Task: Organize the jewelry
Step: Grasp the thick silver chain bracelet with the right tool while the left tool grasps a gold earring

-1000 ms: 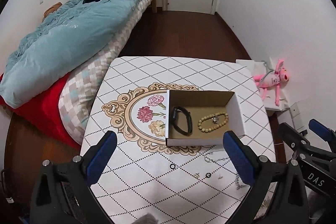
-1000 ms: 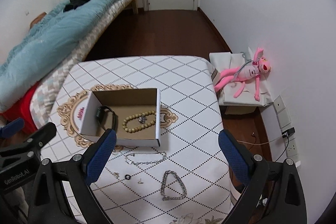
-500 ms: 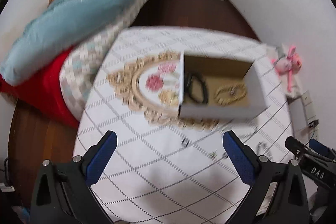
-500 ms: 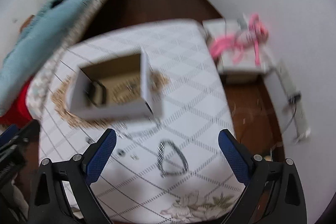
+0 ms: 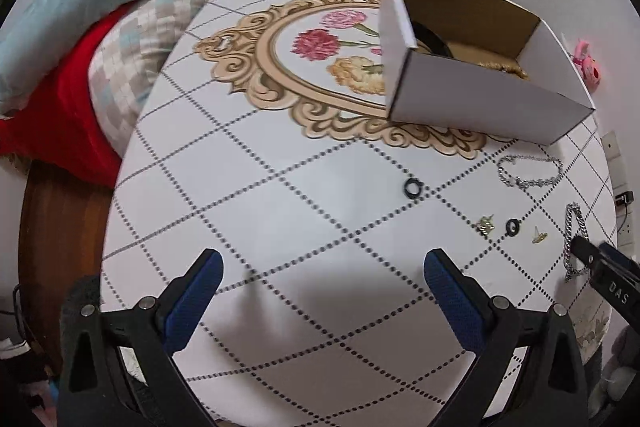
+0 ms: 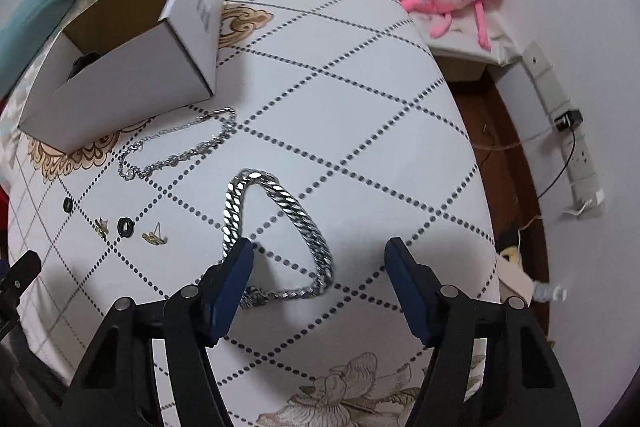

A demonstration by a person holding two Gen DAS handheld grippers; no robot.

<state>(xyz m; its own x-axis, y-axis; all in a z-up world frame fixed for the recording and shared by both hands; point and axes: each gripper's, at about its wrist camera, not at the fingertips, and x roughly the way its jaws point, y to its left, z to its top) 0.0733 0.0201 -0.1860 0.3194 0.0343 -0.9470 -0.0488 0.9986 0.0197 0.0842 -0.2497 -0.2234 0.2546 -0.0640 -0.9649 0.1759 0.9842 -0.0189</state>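
Right wrist: thick chain [image 6: 280, 227] loop's narrow end points toward box [image 6: 132, 79].

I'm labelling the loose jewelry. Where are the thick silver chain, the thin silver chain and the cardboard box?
thick silver chain [image 6: 298, 215]: right wrist view, its right strand.
thin silver chain [image 6: 188, 153]: right wrist view, its lower strand.
cardboard box [image 6: 132, 77]: right wrist view, near white wall.

"DAS" on the right gripper [image 5: 600, 267], box [image 6: 160, 63] print unreadable

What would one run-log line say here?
right gripper: closing around thick chain, not gripped | left gripper: open, empty | box: untouched
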